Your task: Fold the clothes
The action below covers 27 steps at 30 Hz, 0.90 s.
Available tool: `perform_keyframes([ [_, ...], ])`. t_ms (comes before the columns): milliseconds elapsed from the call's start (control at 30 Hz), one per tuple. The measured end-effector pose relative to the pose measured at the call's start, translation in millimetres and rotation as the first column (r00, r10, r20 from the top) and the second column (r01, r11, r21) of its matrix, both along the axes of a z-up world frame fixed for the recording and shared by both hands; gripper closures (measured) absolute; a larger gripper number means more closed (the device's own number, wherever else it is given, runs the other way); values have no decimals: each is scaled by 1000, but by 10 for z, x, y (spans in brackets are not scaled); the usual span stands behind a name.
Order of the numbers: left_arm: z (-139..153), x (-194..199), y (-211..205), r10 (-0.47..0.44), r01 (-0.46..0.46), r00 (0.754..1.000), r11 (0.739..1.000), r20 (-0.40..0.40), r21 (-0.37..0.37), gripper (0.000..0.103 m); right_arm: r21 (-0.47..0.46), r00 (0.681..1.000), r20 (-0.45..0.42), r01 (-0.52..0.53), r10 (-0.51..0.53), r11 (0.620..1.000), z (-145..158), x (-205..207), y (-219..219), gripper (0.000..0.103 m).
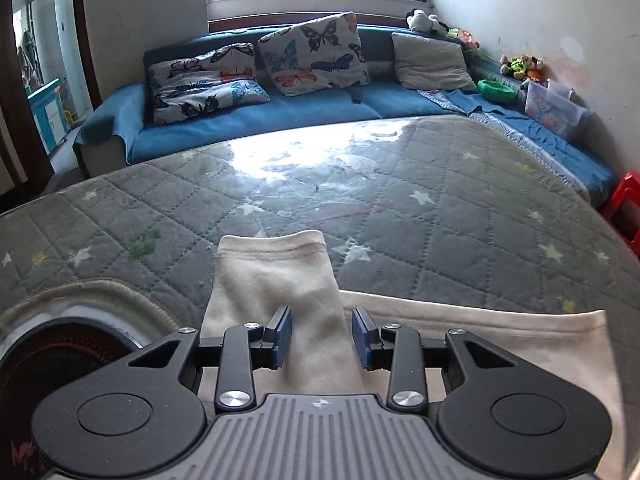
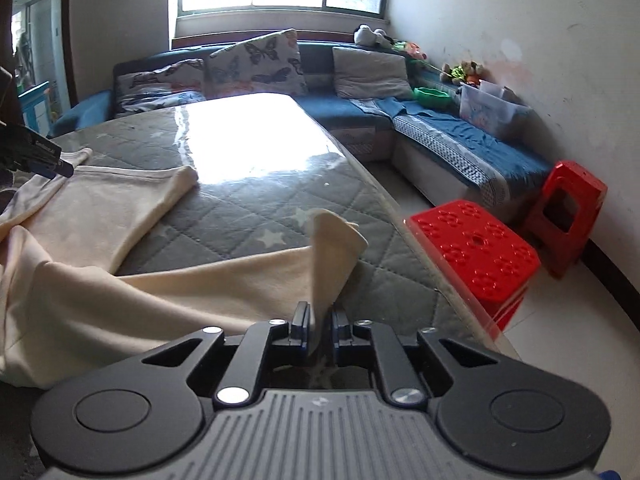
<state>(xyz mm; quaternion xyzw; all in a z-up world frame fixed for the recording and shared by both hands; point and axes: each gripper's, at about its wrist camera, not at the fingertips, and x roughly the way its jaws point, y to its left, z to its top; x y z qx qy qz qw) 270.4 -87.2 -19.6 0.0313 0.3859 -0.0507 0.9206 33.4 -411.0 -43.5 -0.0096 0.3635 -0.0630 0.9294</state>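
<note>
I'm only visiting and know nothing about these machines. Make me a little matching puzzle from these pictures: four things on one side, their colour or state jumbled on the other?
Things:
1. cream garment
2. stool
3. right gripper
4. left gripper

States:
A. red, beside the table
B. jaws apart over a sleeve
C. spread on the quilted table
D. pinching a cloth corner

Pairs: 1-C, 2-A, 3-D, 4-B

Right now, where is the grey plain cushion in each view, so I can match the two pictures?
Left wrist: grey cushion upper right, on the blue sofa.
Right wrist: grey cushion upper centre, on the same sofa.
Shared landmark: the upright butterfly pillow to its left.
</note>
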Motion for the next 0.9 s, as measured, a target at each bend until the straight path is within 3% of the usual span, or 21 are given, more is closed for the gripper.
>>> perform_keyframes([
  [67, -9, 27, 2, -6, 6, 1000, 1000, 10, 5, 71, -5, 1000, -3, 5, -5, 1000, -7, 18, -5, 92],
  [233, 5, 16, 99, -13, 13, 1000, 1000, 27, -3, 97, -9, 1000, -4, 1, -1, 1000, -29, 66, 6, 91],
  [567, 393, -337, 551, 65, -55, 992, 995, 112, -85, 99, -14, 1000, 0, -16, 16, 1000, -21, 79, 19, 88],
  [900, 823, -1240, 1408, 227, -200, 953, 968, 200, -149, 99, -21, 999, 14, -46, 46, 999, 13, 90, 41, 80],
])
